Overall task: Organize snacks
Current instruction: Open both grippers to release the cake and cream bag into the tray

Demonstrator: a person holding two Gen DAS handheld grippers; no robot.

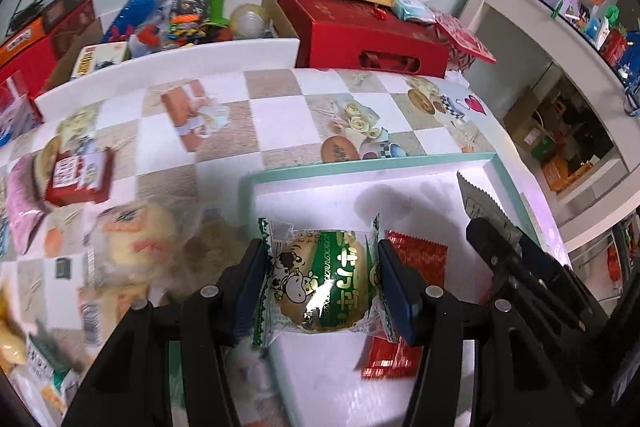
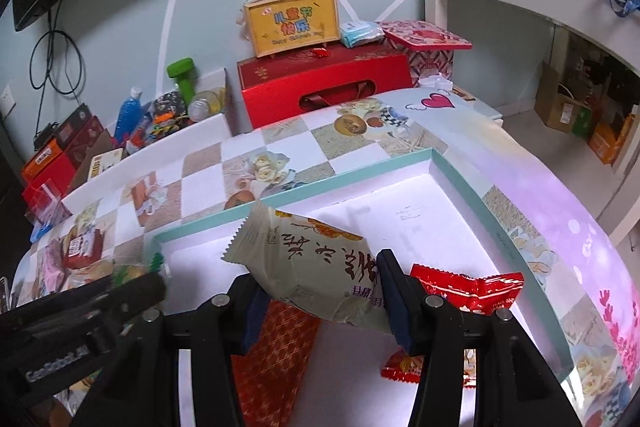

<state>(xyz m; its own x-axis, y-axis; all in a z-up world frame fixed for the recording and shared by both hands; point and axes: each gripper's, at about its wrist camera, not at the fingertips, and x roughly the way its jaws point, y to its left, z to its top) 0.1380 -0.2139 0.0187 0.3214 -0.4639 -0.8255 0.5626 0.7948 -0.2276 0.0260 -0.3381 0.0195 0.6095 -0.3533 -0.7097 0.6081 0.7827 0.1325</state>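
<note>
I note the left hand-held gripper (image 1: 322,289) clamped on a green cow-print snack packet (image 1: 320,287) and the right hand-held gripper (image 2: 320,301) on a beige pastry packet (image 2: 316,267), both above the teal-rimmed tray (image 2: 360,169); light, crushable, slippery film, best gripped mid-body.

Inside the white tray (image 2: 452,211), the far half toward 12 o'clock lies bare, open for a pass. Red packets (image 2: 468,291) crowd the near floor at 3 and 6 o'clock. The teal rim (image 1: 372,169) walls the tray all round. Beyond it at 12, the checked surface (image 1: 280,115) is free up to the red gift box (image 1: 368,35). Loose snacks (image 1: 78,177) clutter 9 o'clock.
</note>
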